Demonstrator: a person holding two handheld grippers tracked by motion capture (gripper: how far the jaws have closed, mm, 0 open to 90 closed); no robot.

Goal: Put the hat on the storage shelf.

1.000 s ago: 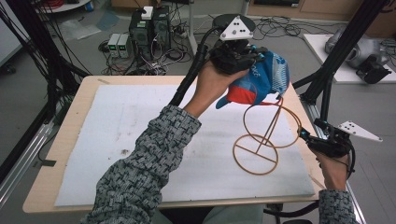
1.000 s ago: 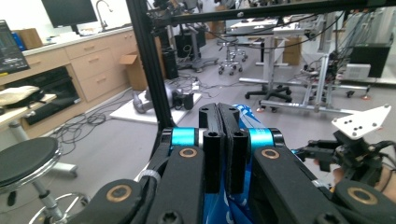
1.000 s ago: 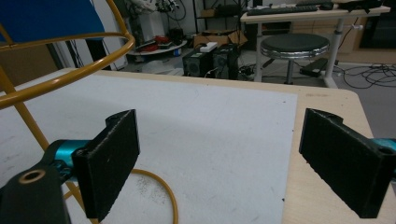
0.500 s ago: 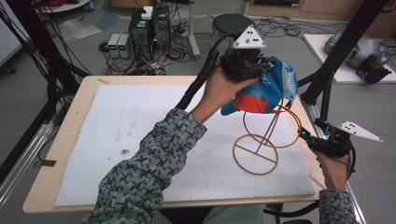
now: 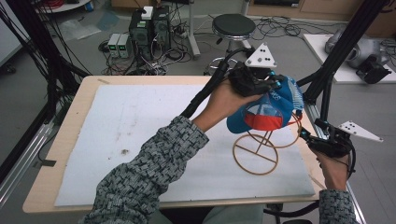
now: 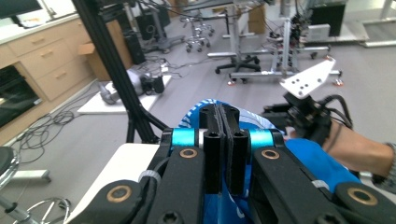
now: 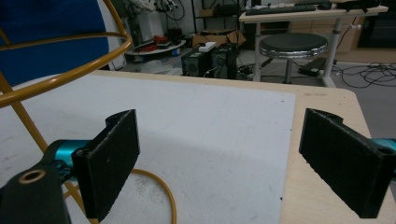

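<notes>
Cap going onto the wire stand.

The left gripper (image 5: 267, 84) has its jaws pressed together on the fabric of the blue cap (image 5: 271, 109), holding it right over the top ring of the stand (image 5: 261, 149), touching or just above it; which, I cannot tell. The right gripper (image 5: 310, 140) waits beside the stand's right edge with jaws spread wide and nothing between them. The step in hand looks like seating the cap on the stand; the next move calls for lowering it centred over the ring, then letting go. Count: one cap, one stand, two grippers, one white mat (image 5: 140, 121) on one table (image 5: 70, 121).
</notes>
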